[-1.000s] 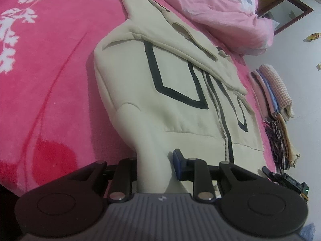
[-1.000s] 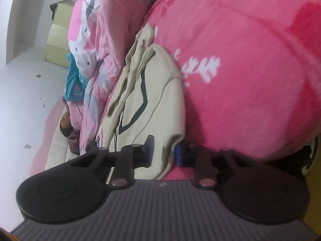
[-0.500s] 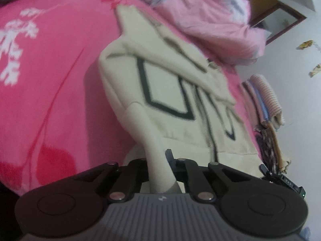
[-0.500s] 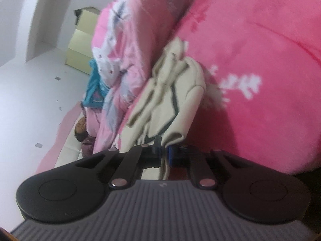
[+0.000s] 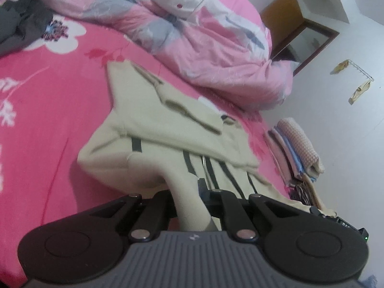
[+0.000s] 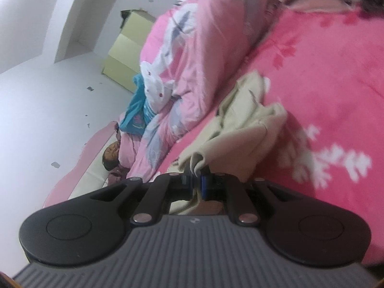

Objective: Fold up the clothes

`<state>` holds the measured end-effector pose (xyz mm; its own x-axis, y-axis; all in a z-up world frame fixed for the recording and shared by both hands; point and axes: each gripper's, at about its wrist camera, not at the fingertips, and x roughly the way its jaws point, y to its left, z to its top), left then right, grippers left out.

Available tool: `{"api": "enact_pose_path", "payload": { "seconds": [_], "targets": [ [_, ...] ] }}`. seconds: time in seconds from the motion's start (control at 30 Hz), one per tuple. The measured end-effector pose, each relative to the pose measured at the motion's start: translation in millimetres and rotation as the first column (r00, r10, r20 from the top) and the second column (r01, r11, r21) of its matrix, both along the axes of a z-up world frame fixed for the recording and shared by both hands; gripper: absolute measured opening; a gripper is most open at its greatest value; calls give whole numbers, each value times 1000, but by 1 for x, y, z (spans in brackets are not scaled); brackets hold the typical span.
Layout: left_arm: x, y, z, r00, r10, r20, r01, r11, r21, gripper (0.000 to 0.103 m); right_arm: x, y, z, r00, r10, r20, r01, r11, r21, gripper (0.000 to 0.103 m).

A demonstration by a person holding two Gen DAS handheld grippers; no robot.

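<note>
A cream zip hoodie [image 5: 153,129] with black stripes lies on the pink floral bedspread [image 5: 43,100], hood toward the far side. My left gripper [image 5: 187,192] is shut on the hoodie's near hem, and the cloth rises from the bed in a taut fold into the jaws. In the right wrist view the same hoodie [image 6: 242,129] lies bunched along the bed. My right gripper [image 6: 196,182] is shut on a cream edge of it, lifted off the bedspread [image 6: 324,76]. The fingertips of both grippers are partly hidden by cloth.
A rumpled pink and grey quilt [image 5: 192,31] lies beyond the hoodie. Folded clothes [image 5: 297,148] are stacked at the bed's right edge. A dark garment [image 5: 16,26] sits at the far left. A yellow-green box [image 6: 127,52] stands on the white floor beside the bed.
Both grippers have shut on the hoodie's hem and risen, pulling the near part of the hoodie up off the bed. More of the quilt and room shows now.
</note>
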<state>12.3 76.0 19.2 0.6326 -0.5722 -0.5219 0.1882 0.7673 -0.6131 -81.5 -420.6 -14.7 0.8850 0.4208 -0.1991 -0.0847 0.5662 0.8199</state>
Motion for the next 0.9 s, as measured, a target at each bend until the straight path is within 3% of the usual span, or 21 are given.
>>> {"api": "enact_pose_path", "payload": {
  "seconds": [0.47,0.7,0.77,0.87,0.9],
  "targets": [
    [95,-5,17,997,-25,71,23,999,22,6,114,6,40,992,100,81,-93,992,-88,4],
    [190,-7,2,998,-11,64,8,999,46,7,214,-4,35,991,115,74,-109,990,-85,5],
    [225,-8,-12,1000,2,28,-4,999,54,9,248,-9,22,995,93,44,-90,993,-74,5],
    [273,-1,-48,994,49,-96,-49,999,2,22,300,-20,-12,998,54,-42,-57,997,-53,11],
    [288,4,-64,984,62,-166,-71,996,-47,24,314,-26,-30,995,37,-96,-39,999,-19,13]
  ]
}}
